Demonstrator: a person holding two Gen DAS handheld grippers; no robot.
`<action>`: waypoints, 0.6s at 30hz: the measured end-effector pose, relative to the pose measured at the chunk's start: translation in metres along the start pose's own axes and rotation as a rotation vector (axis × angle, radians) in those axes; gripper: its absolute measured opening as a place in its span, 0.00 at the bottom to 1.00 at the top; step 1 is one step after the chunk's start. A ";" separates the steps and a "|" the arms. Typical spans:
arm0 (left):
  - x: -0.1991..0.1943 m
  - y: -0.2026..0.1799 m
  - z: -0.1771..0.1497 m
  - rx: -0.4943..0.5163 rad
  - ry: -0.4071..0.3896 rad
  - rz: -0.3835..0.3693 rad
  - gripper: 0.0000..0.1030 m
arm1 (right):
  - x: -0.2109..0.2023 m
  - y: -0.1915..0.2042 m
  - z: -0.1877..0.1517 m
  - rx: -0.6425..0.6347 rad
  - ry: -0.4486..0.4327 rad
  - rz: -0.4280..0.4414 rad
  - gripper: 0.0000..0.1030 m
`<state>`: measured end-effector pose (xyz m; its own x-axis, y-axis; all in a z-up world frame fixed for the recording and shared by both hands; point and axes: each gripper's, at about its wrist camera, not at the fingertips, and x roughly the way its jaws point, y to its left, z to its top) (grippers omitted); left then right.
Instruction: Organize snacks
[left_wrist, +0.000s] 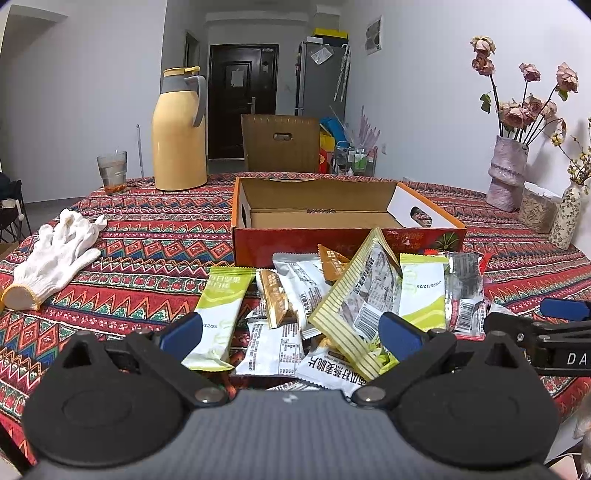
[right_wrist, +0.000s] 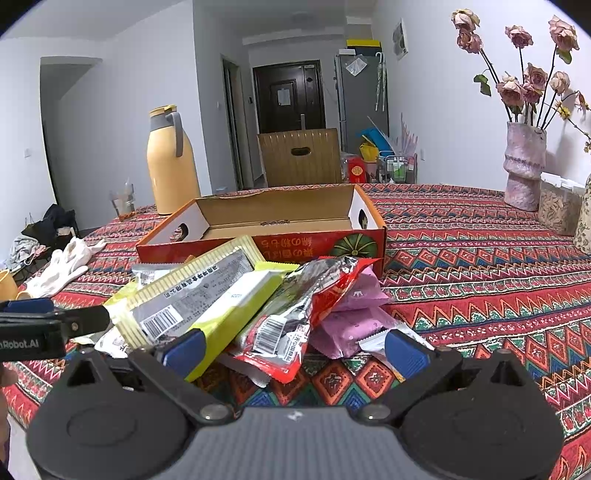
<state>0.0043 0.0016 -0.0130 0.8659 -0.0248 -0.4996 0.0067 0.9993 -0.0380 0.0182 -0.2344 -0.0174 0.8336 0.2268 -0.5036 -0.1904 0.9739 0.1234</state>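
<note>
Left wrist view shows my left gripper (left_wrist: 291, 332) spread wide over the heap of crinkly foil and plastic snack packets (left_wrist: 332, 306), holding nothing; my right gripper (right_wrist: 295, 347) is equally wide and empty, straddling the red-and-silver foil packet (right_wrist: 295, 317). Both hang low so either could pinch a wrapper. The packets lie jumbled, overlapping, just before the open red cardboard box (left_wrist: 347, 236), apparently empty inside, on the patterned red tablecloth (right_wrist: 480, 277).

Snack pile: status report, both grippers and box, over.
Left gripper open, right gripper open, both empty over snack pile. Cardboard box open, nothing visible inside. Path to box unobstructed.
</note>
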 end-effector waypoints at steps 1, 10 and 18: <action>0.000 0.000 0.000 0.000 0.000 0.000 1.00 | 0.000 0.000 0.000 0.000 0.000 -0.001 1.00; 0.000 0.000 -0.001 0.002 -0.002 -0.001 1.00 | 0.000 0.000 0.000 0.000 0.001 -0.001 1.00; -0.001 -0.002 -0.002 0.005 -0.004 -0.001 1.00 | 0.000 0.001 0.000 0.000 0.001 -0.001 1.00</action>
<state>0.0026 -0.0006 -0.0138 0.8680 -0.0259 -0.4959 0.0105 0.9994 -0.0339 0.0184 -0.2338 -0.0176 0.8332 0.2260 -0.5046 -0.1896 0.9741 0.1232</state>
